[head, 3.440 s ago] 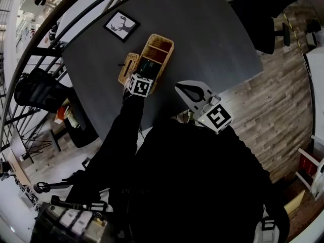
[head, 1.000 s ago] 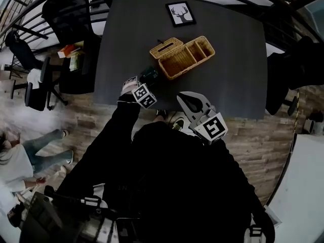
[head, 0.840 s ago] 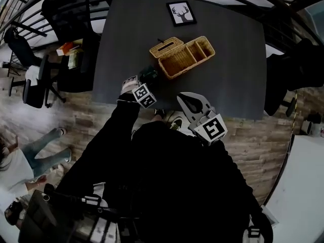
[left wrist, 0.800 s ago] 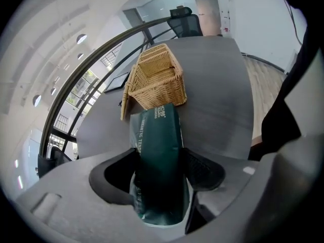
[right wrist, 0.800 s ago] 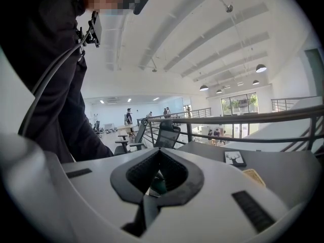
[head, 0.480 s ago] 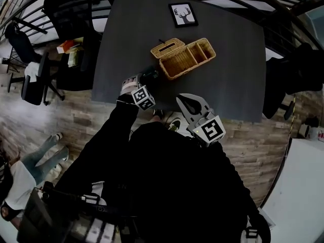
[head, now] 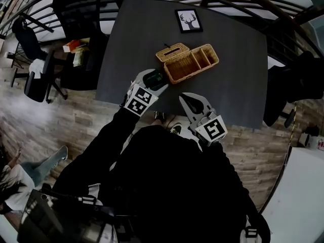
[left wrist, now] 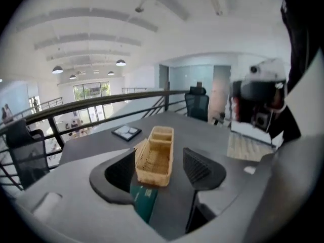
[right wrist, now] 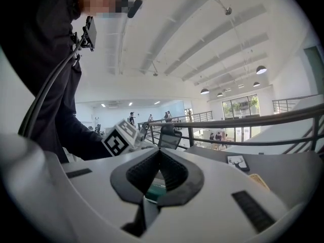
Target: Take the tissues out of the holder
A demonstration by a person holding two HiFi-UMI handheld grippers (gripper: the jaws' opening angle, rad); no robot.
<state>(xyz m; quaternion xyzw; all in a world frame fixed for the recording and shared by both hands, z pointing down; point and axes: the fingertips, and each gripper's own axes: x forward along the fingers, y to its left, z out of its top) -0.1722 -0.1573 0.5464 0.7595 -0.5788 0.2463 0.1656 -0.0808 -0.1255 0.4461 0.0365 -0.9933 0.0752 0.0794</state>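
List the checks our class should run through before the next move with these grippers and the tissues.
1. Green tissue pack out of wicker holder: ok, on the table in front of it.
2. Left gripper open, not gripping the pack: ok.
3. Right gripper empty: ok, jaws together.
4. Lid off: ok, beside the holder.
5. Holder's small compartments empty: cannot tell.
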